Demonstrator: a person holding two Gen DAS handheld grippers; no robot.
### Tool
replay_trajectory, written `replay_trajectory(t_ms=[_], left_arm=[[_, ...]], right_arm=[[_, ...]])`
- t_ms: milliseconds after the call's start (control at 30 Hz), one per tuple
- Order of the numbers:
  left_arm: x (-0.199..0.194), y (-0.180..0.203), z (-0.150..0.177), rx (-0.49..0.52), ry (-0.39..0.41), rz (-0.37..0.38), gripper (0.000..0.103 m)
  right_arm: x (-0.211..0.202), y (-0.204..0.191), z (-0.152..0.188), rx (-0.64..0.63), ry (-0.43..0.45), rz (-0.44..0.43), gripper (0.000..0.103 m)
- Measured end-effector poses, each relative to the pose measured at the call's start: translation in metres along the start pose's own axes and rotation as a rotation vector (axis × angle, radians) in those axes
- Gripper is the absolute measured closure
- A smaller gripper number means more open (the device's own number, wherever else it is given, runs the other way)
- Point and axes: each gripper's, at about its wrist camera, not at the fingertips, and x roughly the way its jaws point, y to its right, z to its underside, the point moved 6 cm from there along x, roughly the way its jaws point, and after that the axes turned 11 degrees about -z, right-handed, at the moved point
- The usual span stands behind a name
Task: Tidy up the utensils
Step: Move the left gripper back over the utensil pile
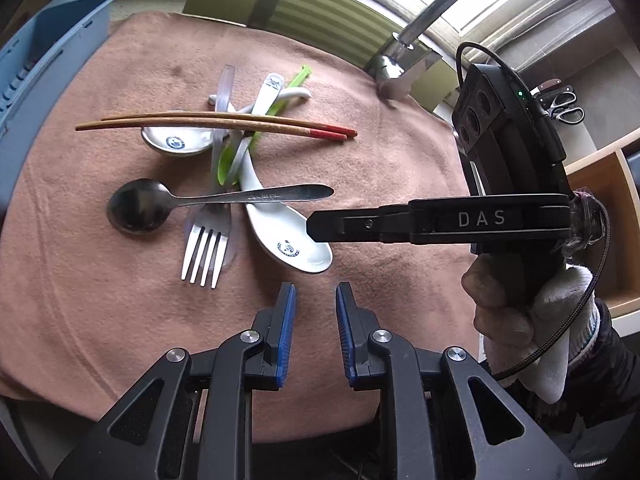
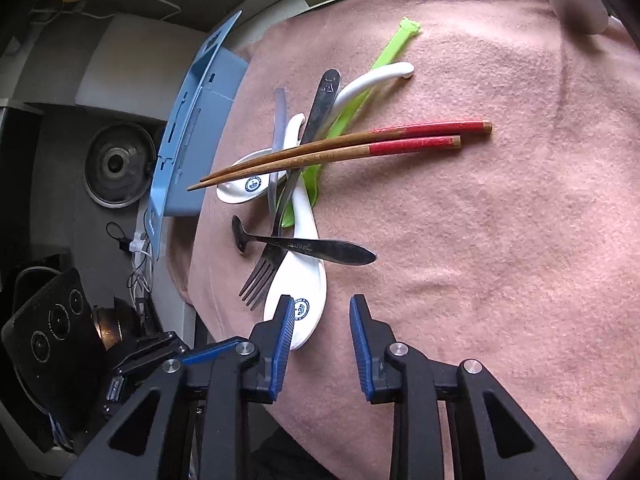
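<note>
A pile of utensils lies on a pink cloth [image 1: 380,168]. A pair of red-tipped wooden chopsticks [image 1: 216,124] [image 2: 344,148] rests on top. Under them lie a metal spoon [image 1: 176,202] [image 2: 308,246], a metal fork [image 1: 206,246] [image 2: 276,240], two white ceramic spoons [image 1: 288,236] [image 2: 298,280] [image 1: 176,142], a green plastic utensil [image 1: 236,152] [image 2: 376,64] and a clear one. My left gripper [image 1: 315,292] is open and empty, just short of the near white spoon. My right gripper [image 2: 322,306] [image 1: 316,226] is open and empty, its tip over that spoon's bowl.
A blue plastic utensil rack [image 1: 44,64] [image 2: 192,132] stands at the cloth's left edge. A chrome tap [image 1: 424,28] rises at the back right. Scissors [image 1: 564,106] lie on the counter beyond. A pot lid [image 2: 116,164] sits beyond the rack.
</note>
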Motion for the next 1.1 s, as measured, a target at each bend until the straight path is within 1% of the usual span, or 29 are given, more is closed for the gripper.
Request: replay_trajectory(t_ms=[33,100,267,400,600,733,867,1100], left_arm=[[0.003,0.000,-0.001,-0.005,-0.006,0.001,0.077],[0.008,-0.002,-0.004,-0.021,-0.007,0.000,0.071],[0.014,-0.007,-0.012,-0.060,-0.002,0.008,0.071],[0.018,-0.010,-0.014,-0.070,-0.007,0.009,0.071],[0.017,-0.009,-0.012,-0.058,-0.005,0.015,0.073],[0.020,-0.005,-0.012,-0.043,-0.007,0.014,0.073],[0.023,0.001,-0.011,-0.030,-0.011,0.030,0.073],[0.033,0.016,-0.010,0.022,-0.033,0.057,0.073]], right_arm=[[0.001,0.001,0.000,0.003,0.000,0.002,0.079],[0.003,0.004,-0.002,0.014,-0.004,-0.003,0.081],[0.009,0.006,-0.002,0.040,-0.023,-0.037,0.085],[0.013,0.004,0.001,0.048,-0.039,-0.055,0.092],[0.010,0.005,0.003,0.067,-0.029,-0.059,0.094],[0.005,0.008,0.007,0.080,-0.012,-0.052,0.094],[-0.004,0.013,0.011,0.102,0.011,-0.051,0.095],[-0.021,0.023,0.020,0.138,0.064,-0.033,0.095]])
